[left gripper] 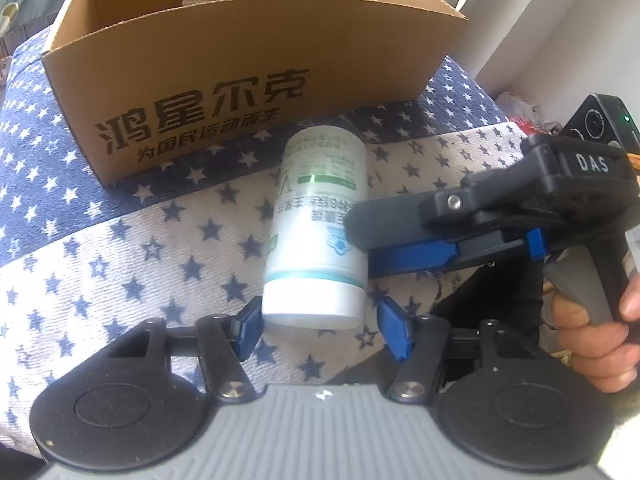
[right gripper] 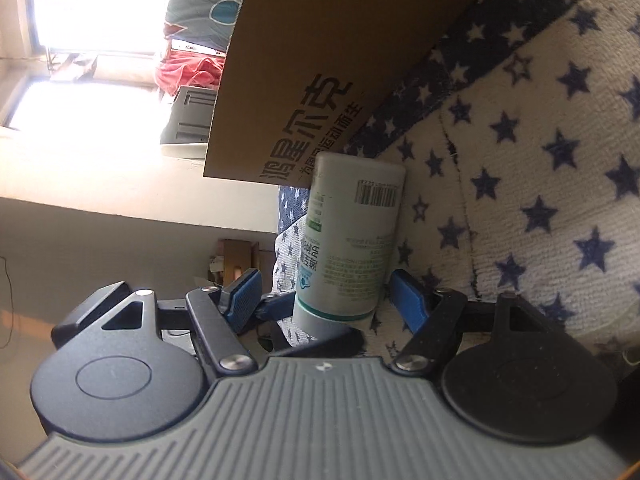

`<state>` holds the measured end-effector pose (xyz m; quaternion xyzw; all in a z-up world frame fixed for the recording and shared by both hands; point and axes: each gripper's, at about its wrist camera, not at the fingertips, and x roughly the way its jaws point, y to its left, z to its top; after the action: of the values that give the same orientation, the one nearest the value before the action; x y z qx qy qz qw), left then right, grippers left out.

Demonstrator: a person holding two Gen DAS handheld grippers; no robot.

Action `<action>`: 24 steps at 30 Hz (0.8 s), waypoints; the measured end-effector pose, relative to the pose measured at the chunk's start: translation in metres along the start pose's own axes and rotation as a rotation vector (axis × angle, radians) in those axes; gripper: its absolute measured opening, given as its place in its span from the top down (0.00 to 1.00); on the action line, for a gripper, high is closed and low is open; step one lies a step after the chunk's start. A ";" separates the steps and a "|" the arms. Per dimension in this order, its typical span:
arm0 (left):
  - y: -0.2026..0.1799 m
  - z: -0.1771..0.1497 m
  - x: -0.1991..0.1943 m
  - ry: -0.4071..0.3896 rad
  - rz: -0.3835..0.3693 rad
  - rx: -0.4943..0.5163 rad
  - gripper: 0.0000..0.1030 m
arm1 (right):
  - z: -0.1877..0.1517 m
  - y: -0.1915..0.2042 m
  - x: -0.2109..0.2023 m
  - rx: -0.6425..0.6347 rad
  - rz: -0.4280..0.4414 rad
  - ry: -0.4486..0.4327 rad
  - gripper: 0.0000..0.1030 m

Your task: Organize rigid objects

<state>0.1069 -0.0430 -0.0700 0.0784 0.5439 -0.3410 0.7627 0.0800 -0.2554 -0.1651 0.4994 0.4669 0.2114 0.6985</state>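
Note:
A white bottle (left gripper: 320,216) with a green-printed label lies on the star-patterned blanket, its cap end toward my left gripper. My left gripper (left gripper: 320,326) is open, its blue pads on either side of the cap; the left pad touches it. My right gripper (left gripper: 360,248) comes in from the right, rolled on its side, its jaws one above and one below the bottle's middle. In the right wrist view the bottle (right gripper: 352,240) sits between the open blue pads of the right gripper (right gripper: 324,296), with a gap on the left side.
An open cardboard box (left gripper: 224,80) with black Chinese print stands just behind the bottle, holding a few small items. It also shows in the right wrist view (right gripper: 320,60). The blanket (left gripper: 100,260) covers a raised surface. A white wall is at the right.

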 end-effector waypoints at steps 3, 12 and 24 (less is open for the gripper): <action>-0.004 0.001 -0.006 -0.029 0.002 0.006 0.49 | -0.002 0.003 0.004 -0.008 -0.005 0.002 0.30; -0.020 0.017 -0.040 -0.131 0.044 0.065 0.49 | 0.001 0.005 -0.011 0.039 0.082 -0.022 0.30; -0.043 0.063 -0.043 -0.205 0.114 0.149 0.49 | 0.024 0.005 -0.043 0.083 0.212 -0.116 0.30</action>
<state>0.1221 -0.0880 0.0036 0.1303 0.4311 -0.3429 0.8244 0.0806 -0.2980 -0.1396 0.5858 0.3787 0.2357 0.6767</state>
